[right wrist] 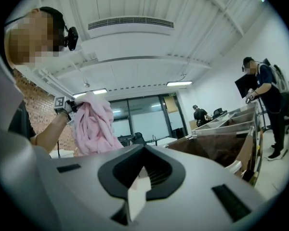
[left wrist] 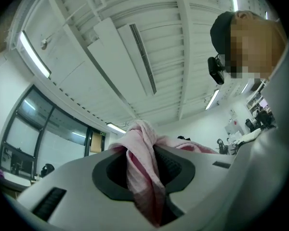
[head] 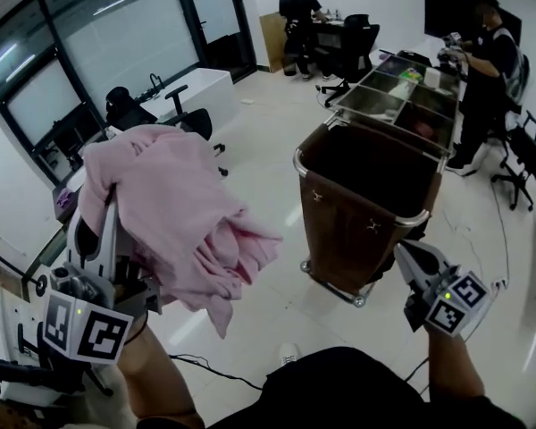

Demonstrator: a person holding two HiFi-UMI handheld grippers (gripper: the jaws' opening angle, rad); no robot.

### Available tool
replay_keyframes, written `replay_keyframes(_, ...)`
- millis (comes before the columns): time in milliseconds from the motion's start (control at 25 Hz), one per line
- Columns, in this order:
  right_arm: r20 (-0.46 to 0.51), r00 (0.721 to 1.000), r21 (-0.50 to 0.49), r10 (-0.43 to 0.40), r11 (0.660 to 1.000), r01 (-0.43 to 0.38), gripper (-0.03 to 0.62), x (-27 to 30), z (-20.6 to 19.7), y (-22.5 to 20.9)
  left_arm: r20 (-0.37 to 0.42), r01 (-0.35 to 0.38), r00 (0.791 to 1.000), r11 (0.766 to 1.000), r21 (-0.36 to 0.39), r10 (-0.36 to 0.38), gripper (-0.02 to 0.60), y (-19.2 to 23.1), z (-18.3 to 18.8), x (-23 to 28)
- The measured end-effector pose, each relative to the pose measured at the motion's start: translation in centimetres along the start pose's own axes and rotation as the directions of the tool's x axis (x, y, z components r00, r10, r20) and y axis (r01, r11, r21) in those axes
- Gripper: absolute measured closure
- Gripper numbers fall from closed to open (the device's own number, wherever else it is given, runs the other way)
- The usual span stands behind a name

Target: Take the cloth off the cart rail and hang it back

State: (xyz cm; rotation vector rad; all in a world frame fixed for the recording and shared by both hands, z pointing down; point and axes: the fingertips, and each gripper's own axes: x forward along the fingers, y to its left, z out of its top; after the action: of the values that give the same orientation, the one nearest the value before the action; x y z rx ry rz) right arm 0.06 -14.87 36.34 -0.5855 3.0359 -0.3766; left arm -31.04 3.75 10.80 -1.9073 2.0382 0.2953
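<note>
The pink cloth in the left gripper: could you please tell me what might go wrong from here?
1. Only a narrow bunched fold of the crumpled pink cloth sits between the fingers of the left gripper; the loose bulk hanging aside might pull it out.
2. Bunched like this, it may fall into the brown cart instead of draping over its chrome rail; the empty right gripper steadies nothing.

My head camera looks steeply down; the cart (head: 366, 195) sits centre-right. Both my gripper cameras sit close behind their jaws, tilted toward the ceiling (left wrist: 135, 42). All three views share the pink cloth (head: 179, 213).
</note>
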Motion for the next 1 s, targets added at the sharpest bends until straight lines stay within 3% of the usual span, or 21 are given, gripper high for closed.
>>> replay_keyframes(120,0.002,1.0,-0.007,0.022,1.0,-0.022,0.583,0.7,0.1,0.7,-0.093,0.018,0.996,1.0,0.019,-0.016,0.474,-1.2,-3.7,0.5)
replay_keyframes(360,0.0,1.0,-0.011,0.03,0.999,-0.03,0.583,1.0,0.0,1.2,-0.254,0.042,0.965,0.994,-0.101,-0.067,0.474,-4.1,-14.4,0.8)
replay_keyframes(680,0.021,1.0,-0.016,-0.015,1.0,0.016,0.583,0.1,0.7,0.5,-0.312,0.121,0.93,0.963,-0.242,-0.195,0.474,-10.4,-23.4,0.6)
replay_keyframes(1000,0.042,0.996,-0.015,-0.073,0.997,0.074,0.583,-1.2,1.1,-0.6,-0.345,0.301,0.854,0.911,-0.28,-0.389,0.474,-17.9,-27.1,2.1)
